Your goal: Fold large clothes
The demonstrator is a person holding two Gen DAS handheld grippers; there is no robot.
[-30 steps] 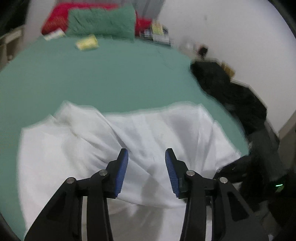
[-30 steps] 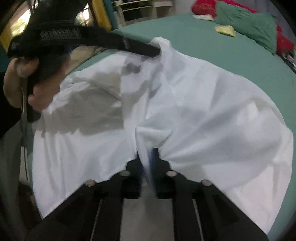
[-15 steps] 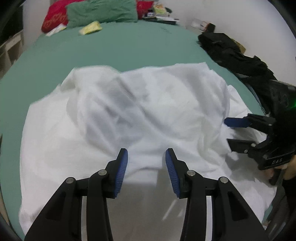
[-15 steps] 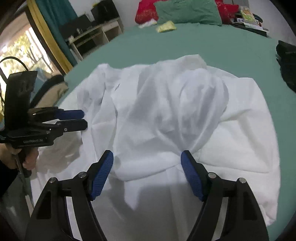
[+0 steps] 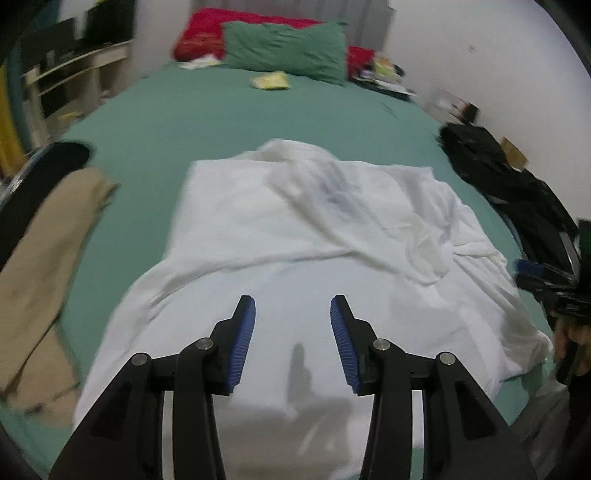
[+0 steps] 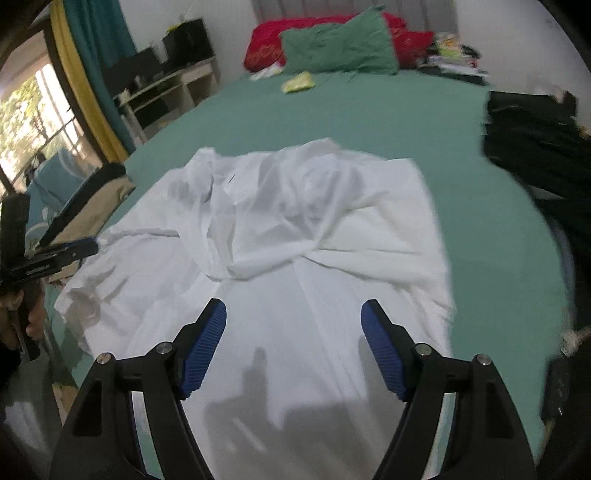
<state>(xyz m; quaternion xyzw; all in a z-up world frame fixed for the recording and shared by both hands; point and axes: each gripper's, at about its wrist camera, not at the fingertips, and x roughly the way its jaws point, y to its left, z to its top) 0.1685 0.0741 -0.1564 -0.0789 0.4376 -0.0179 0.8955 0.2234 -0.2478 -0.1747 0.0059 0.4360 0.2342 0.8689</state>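
Observation:
A large white garment (image 5: pixel 332 240) lies crumpled on the green bed sheet (image 5: pixel 258 122), with a bunched ridge across its middle and a flatter part near me. My left gripper (image 5: pixel 291 306) hovers over that near flat part, open, nothing between its blue pads. In the right wrist view the same white garment (image 6: pixel 295 221) spreads below my right gripper (image 6: pixel 293 314), which stands wide open and empty. Each gripper shows at the edge of the other's view: the right gripper (image 5: pixel 535 273) at the garment's right side, the left gripper (image 6: pixel 77 249) at its left side.
Green pillow (image 5: pixel 284 48) and red pillow (image 5: pixel 207 35) lie at the bed's head, with a small yellow item (image 5: pixel 271 80) before them. Black clothes (image 5: pixel 509 184) are piled along the right edge. A beige garment (image 5: pixel 44 251) hangs at the left. Shelves (image 6: pixel 166 88) and a window stand beyond.
My right gripper let go of the white cloth and opened wide. Both grippers swung round and drew back. The garment, lifted before, now rests on the bed.

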